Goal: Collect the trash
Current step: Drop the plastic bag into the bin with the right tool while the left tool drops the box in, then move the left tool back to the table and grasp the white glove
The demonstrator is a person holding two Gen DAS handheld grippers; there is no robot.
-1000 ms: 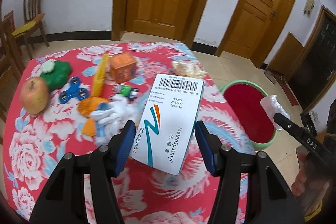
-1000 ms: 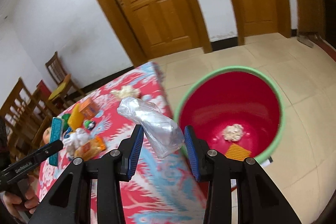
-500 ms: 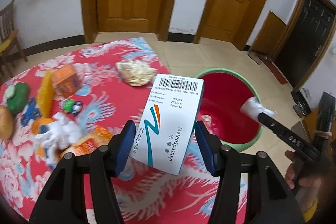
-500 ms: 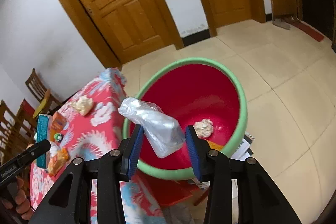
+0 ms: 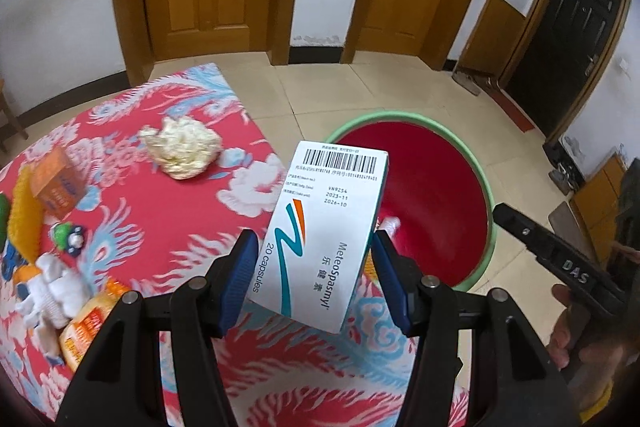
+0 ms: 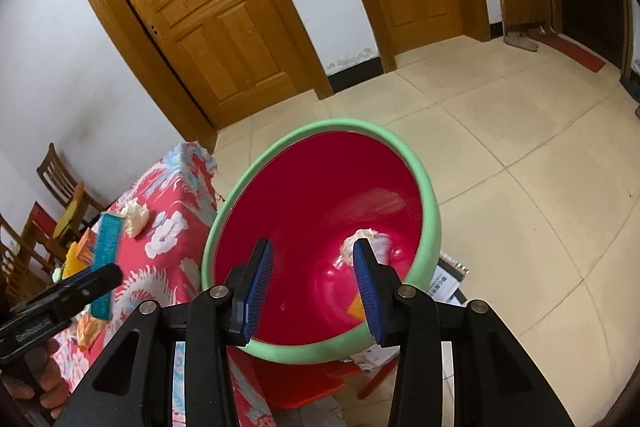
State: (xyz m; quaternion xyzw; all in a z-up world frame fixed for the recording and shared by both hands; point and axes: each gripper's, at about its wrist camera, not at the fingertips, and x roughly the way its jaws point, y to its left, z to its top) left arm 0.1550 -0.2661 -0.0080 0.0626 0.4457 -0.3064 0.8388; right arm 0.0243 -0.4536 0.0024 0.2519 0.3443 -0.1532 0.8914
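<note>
Left to right: crumpled yellowish paper wad remains on the red floral tablecloth; left gripper pinches a white capsule box short of the green-rimmed red basin; right gripper spread, empty, above binned clear plastic wrapper.

A white medicine box with a barcode and a teal-and-orange swoosh hangs tilted over the table edge beside a red basin with a green rim, where a crumpled clear plastic bag lies.
</note>
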